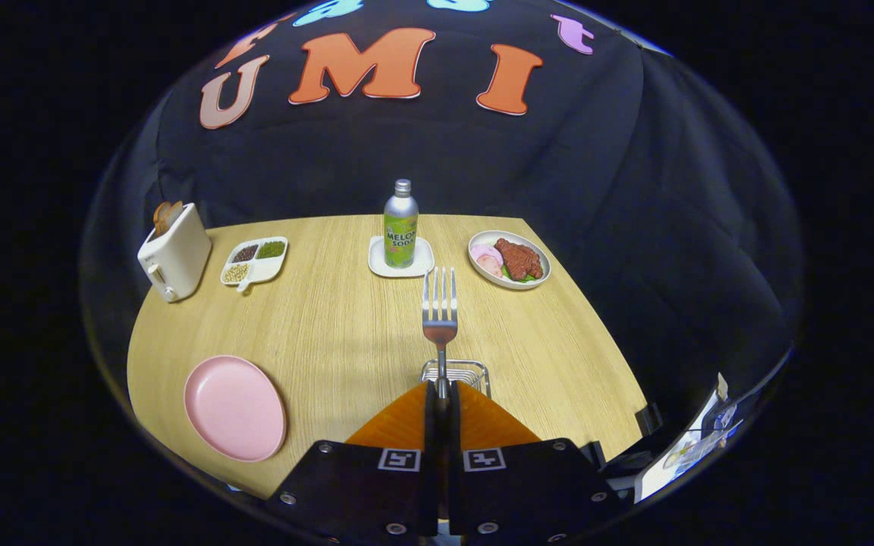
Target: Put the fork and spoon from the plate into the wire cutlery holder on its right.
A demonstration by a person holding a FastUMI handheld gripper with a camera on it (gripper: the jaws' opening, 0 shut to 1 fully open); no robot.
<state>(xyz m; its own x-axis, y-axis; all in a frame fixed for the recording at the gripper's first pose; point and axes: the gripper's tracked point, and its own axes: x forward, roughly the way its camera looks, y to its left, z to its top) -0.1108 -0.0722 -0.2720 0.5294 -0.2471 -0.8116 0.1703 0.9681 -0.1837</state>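
The bench [331, 318] is a pale wood-grain top running away from the jaws to the black cloth wall.

On it, at about ten o'clock from the jaws and far off near the bench's back corner, stands a white toaster [174, 252] with brown slices poking out of its slots. Nearer, at about nine o'clock and close to the bench's front edge, lies the pink plate [234, 407], with nothing on it. At about one o'clock, toward the back, a white dish [509, 260] carries brown meat, pale slices and a bit of green. At about eleven o'clock, just beside the toaster, sits a white divided tray [255, 262] with dark, green and pale grains in its compartments. At twelve o'clock, well beyond the fork's tines, a green-labelled metal bottle [400, 224] stands upright on a small white square coaster [400, 258].

The wire cutlery holder [456, 373] sits just ahead of the fingertips, its rim showing behind the fork's stem; whether the fork touches it I cannot tell.

The gripper [441, 390] has its jaws pressed nearly together, pinching the handle of the fork [440, 307]. The fork points straight ahead to twelve o'clock, tines farthest from the jaws, its stem passing above the holder.
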